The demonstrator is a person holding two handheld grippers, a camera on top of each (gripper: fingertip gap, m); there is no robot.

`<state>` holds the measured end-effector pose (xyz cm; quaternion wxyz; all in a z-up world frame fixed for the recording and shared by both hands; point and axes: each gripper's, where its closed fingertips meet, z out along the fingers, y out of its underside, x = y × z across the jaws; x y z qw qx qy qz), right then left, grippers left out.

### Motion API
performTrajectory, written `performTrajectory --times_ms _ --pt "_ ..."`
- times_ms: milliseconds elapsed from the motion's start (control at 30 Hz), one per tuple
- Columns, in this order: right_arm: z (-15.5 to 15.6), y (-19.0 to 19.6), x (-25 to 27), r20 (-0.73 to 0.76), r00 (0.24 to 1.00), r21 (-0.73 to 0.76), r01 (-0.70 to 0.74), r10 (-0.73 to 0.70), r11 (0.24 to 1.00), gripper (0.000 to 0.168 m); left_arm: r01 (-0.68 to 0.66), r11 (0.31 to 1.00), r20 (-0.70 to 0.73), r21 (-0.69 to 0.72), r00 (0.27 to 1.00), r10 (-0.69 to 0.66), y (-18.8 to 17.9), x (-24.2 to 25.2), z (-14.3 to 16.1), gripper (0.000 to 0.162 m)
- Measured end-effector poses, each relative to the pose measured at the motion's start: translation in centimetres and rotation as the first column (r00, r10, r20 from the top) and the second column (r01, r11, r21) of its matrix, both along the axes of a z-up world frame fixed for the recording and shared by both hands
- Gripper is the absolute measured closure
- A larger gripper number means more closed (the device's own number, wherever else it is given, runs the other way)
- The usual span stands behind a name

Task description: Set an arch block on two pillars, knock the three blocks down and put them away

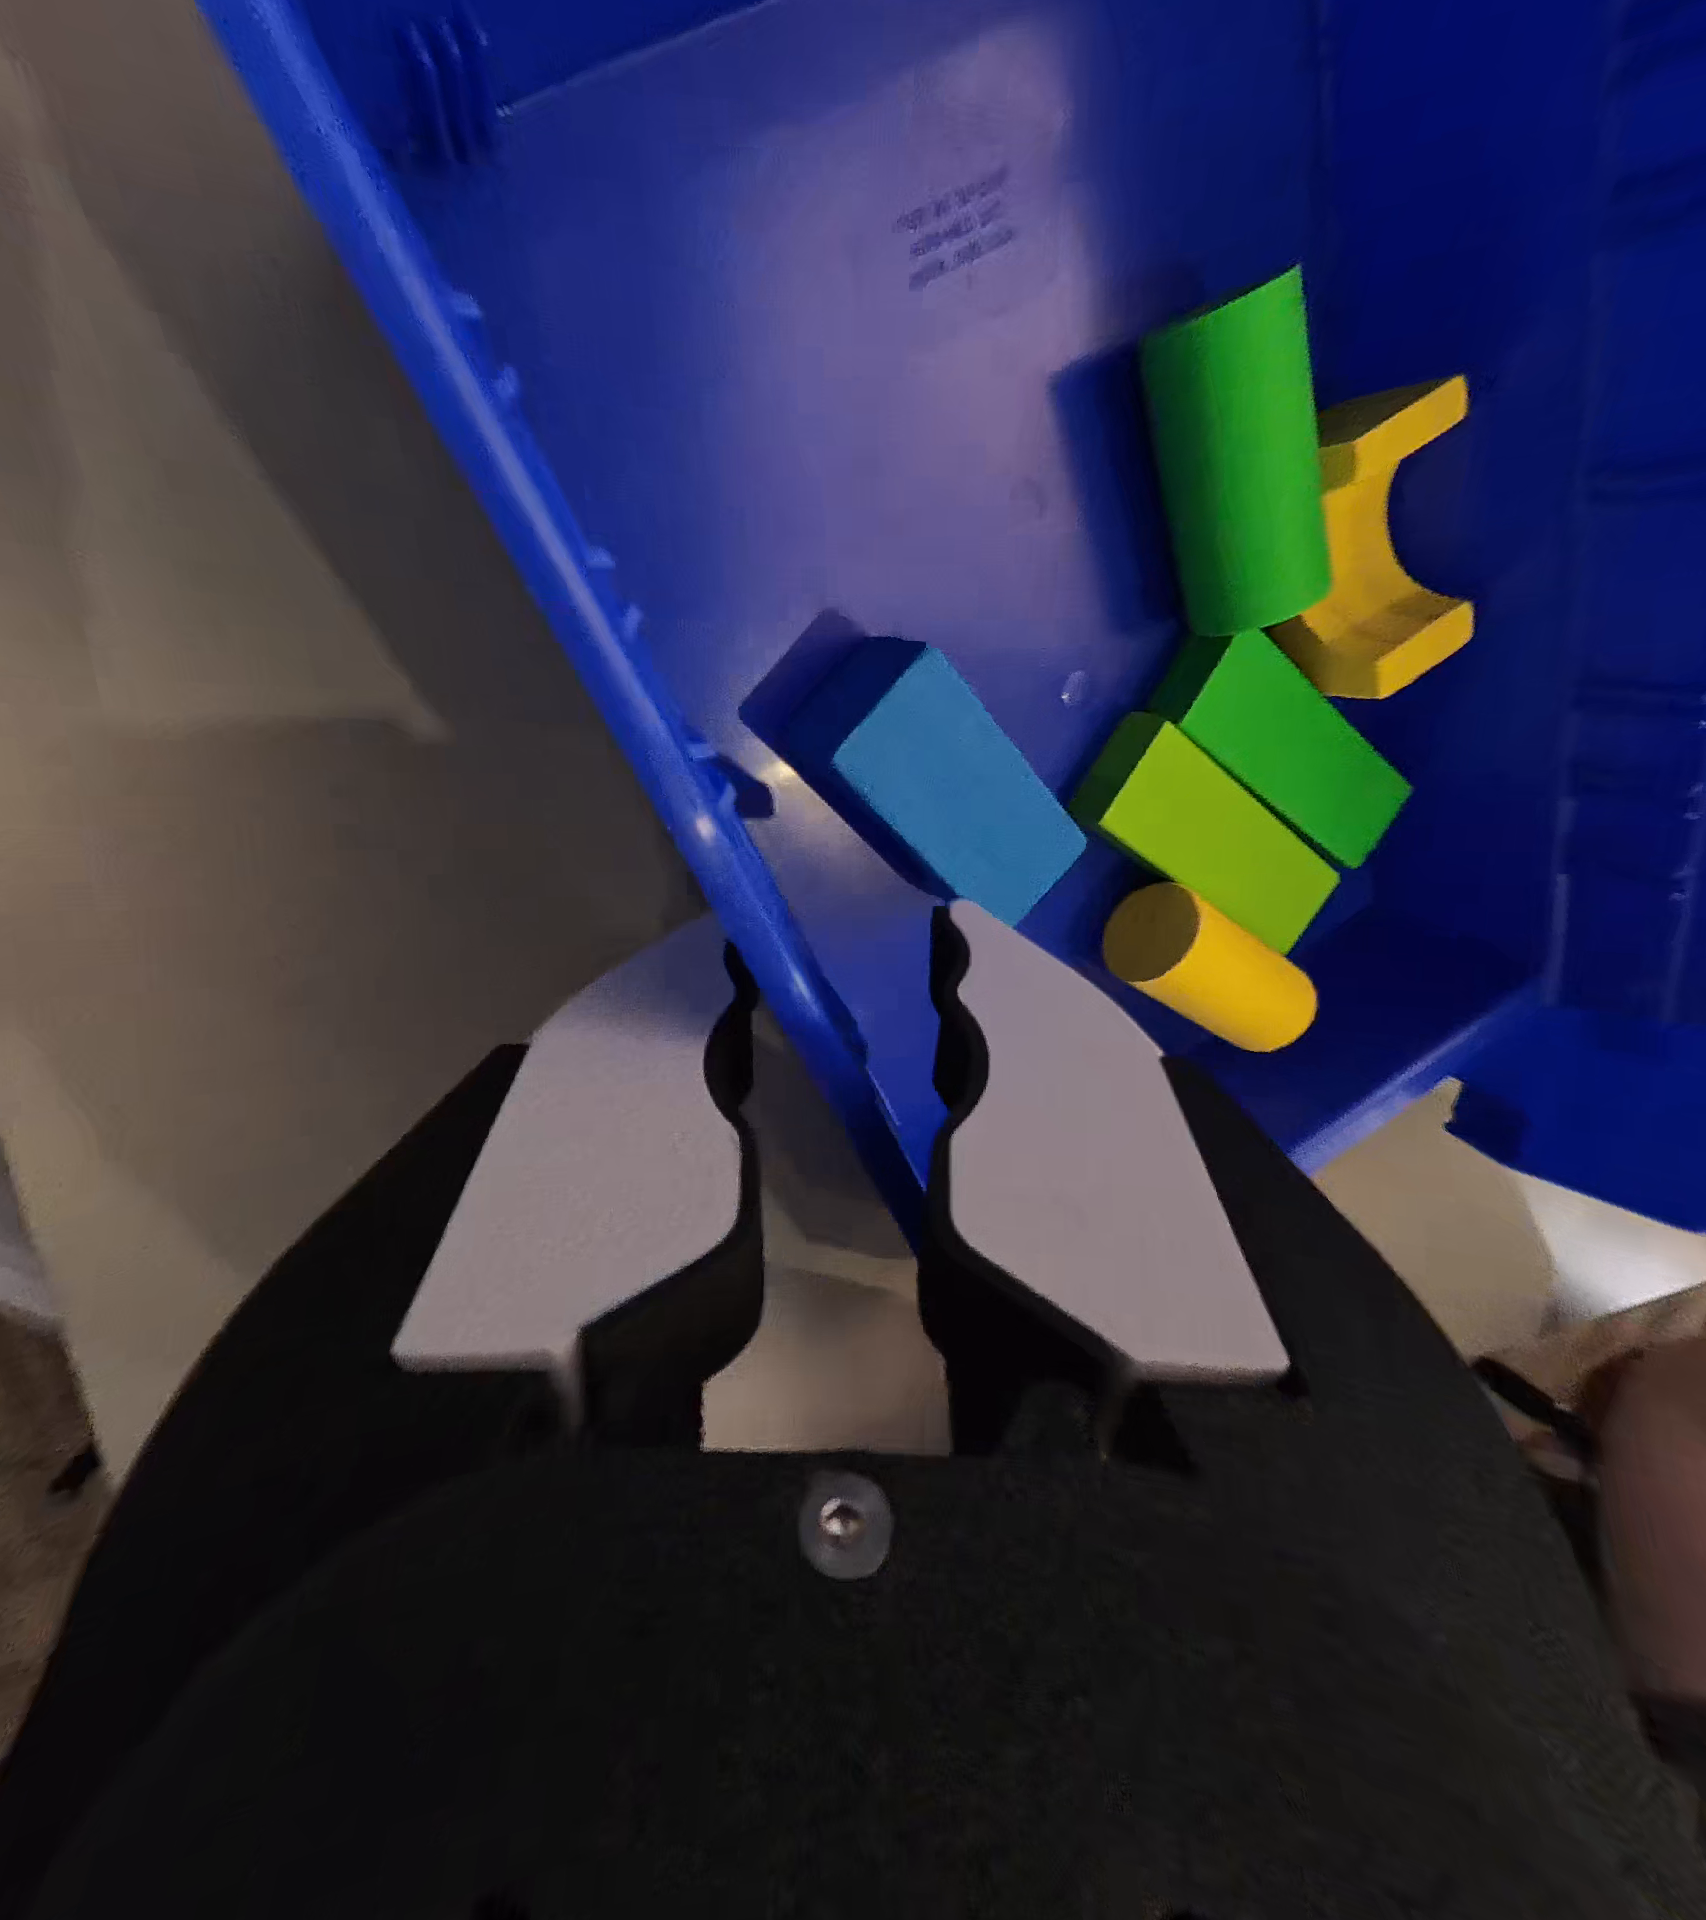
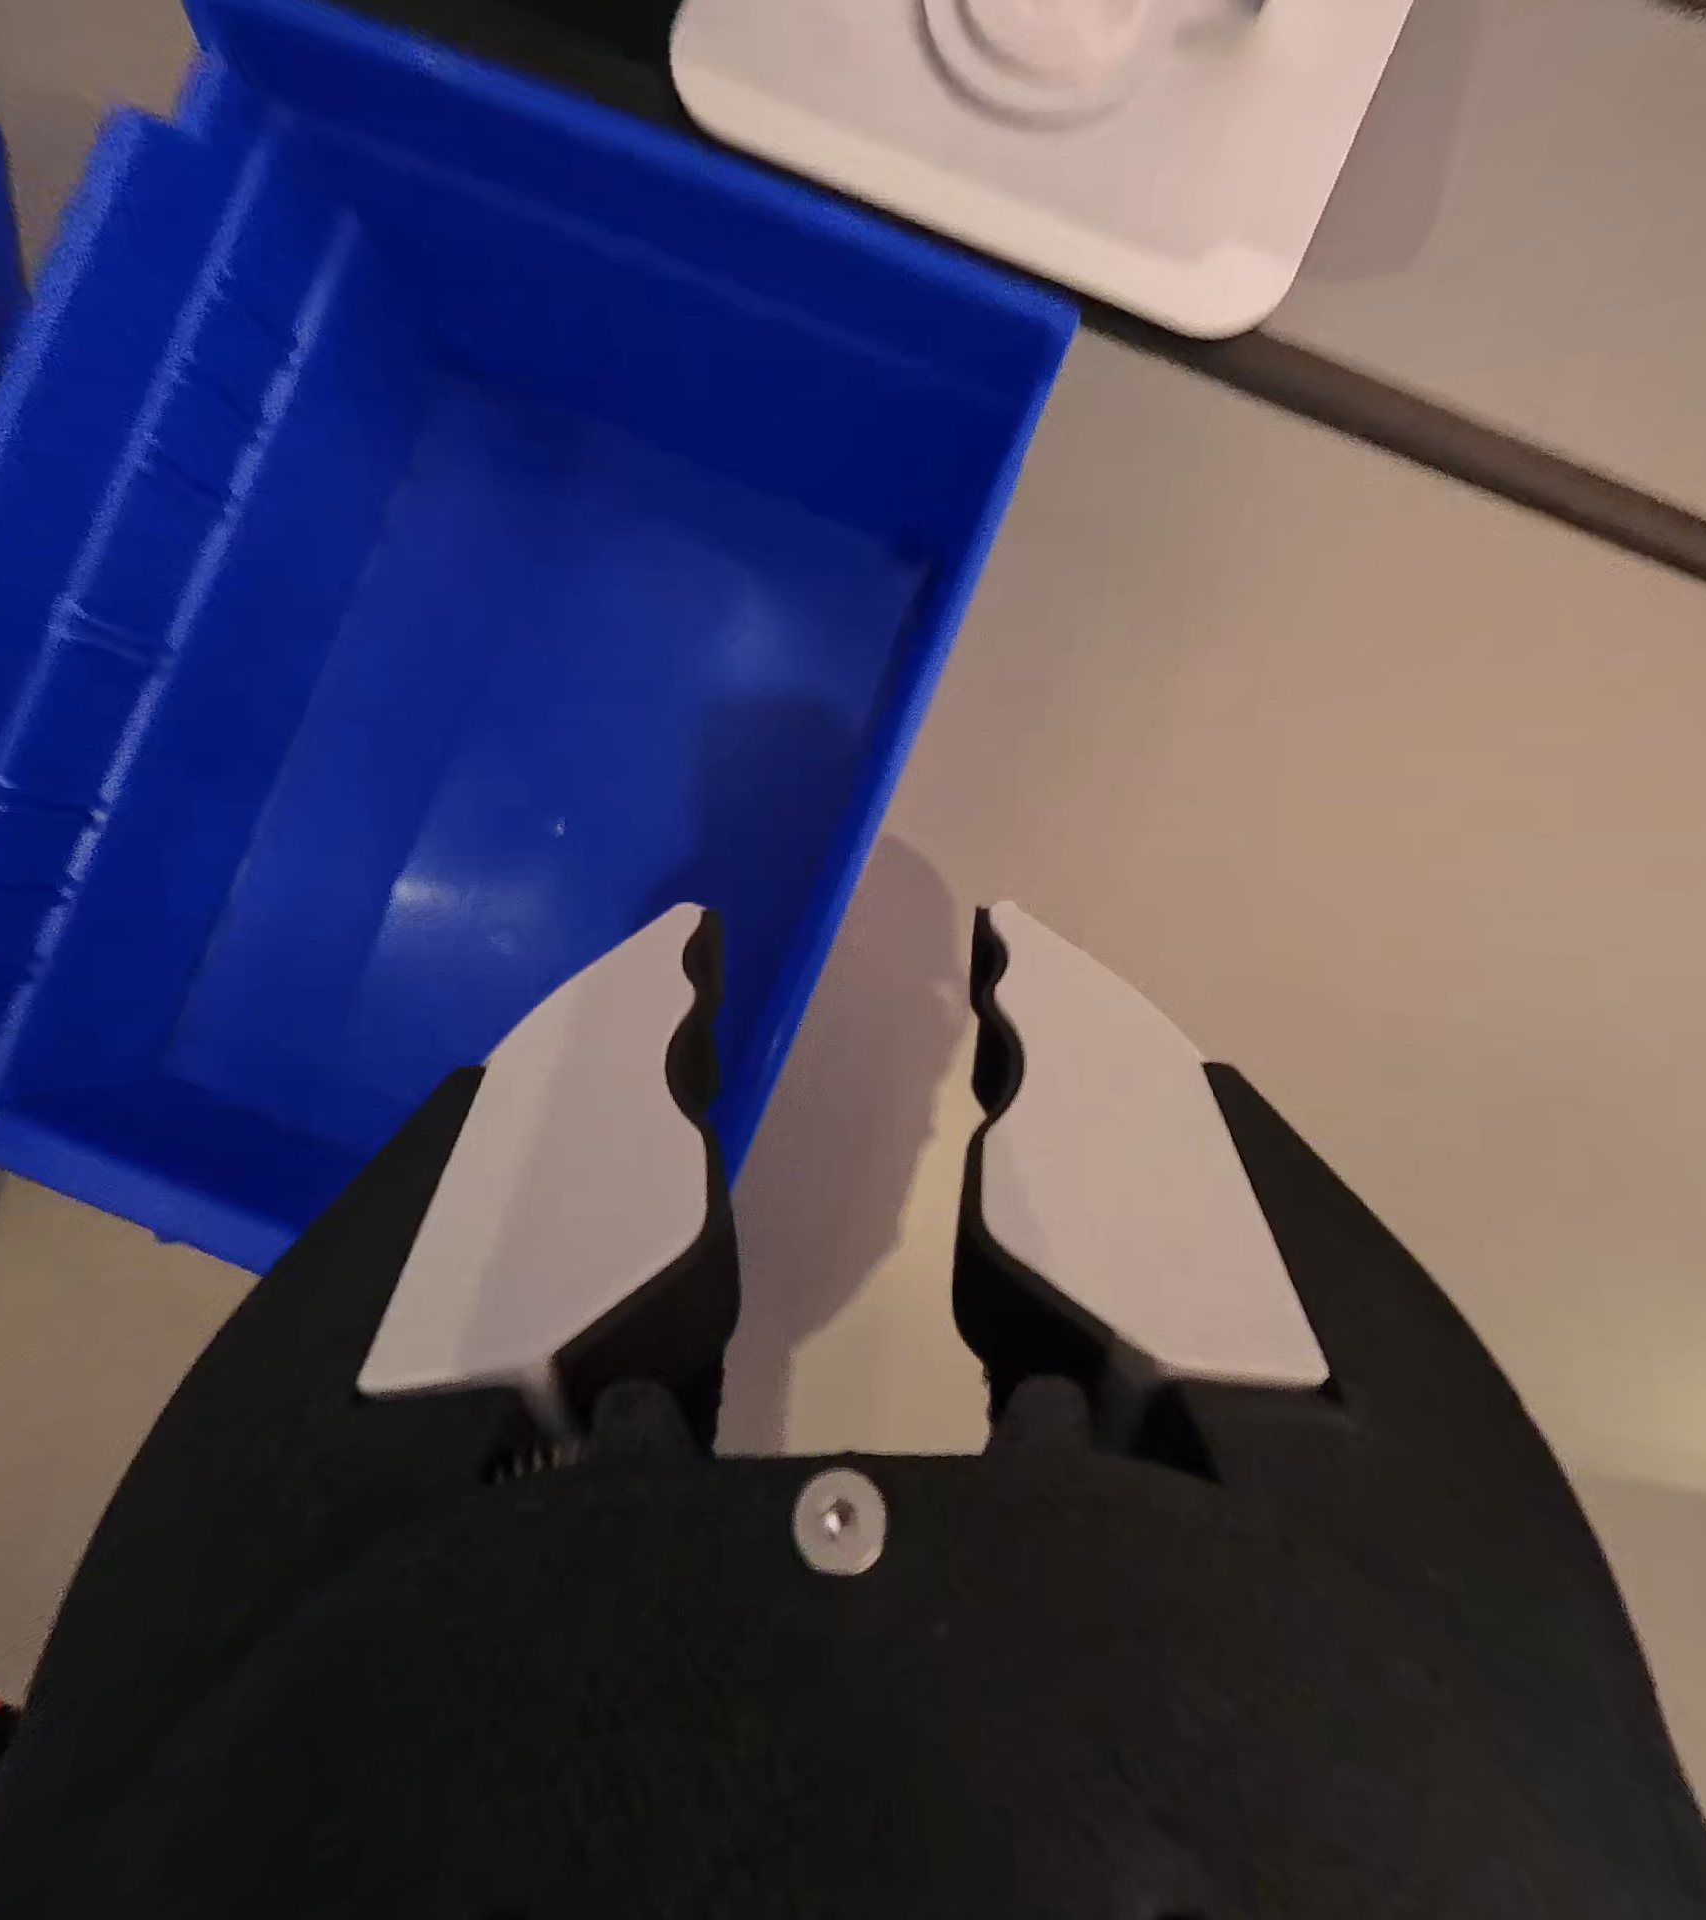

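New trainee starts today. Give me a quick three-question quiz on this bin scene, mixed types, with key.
1. True or false: the yellow arch block lies inside the blue bin.
2. What does the left gripper straddle? A) blue bin's wall B) blue block C) nothing
3. How many blocks show in the second blue bin by the right gripper?

Key: 1 true; 2 A; 3 none visible. The green cylinder lies against the arch.

deep blue bin (image 1: 828, 416) filling upper right of left wrist frame; inside, yellow arch block (image 1: 1389, 540), dark green cylinder (image 1: 1233, 457), green block (image 1: 1285, 743), lime block (image 1: 1213, 831), yellow cylinder (image 1: 1213, 966), light blue block (image 1: 953, 790). black-and-grey gripper fingers (image 1: 620, 1164). beige table (image 2: 1348, 779), white tray (image 2: 1088, 156) upper right.
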<state>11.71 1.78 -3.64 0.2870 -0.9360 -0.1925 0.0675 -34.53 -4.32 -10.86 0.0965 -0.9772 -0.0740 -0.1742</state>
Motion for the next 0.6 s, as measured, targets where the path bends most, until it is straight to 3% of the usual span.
performTrajectory --times_ms 167,500,600 --pt "-4.4 -0.6 -0.2 0.008 1.0 -0.15 -0.004 0.006 0.989 0.117 0.103 0.993 -0.265 0.054 0.96 -0.085 3.7 -1.0 -0.5 0.148" --pt "-8.7 -0.8 -0.6 0.096 0.994 -0.353 -0.015 0.052 0.935 0.117 0.291 0.953 -0.374 0.082 0.896 -0.241 6.3 1.6 -0.6 0.153" --pt "-8.8 -0.9 -0.3 0.101 0.993 -0.4 -0.017 0.063 0.916 0.128 0.31 0.945 -0.379 0.1 0.89 -0.252 6.9 1.8 -0.6 0.153"
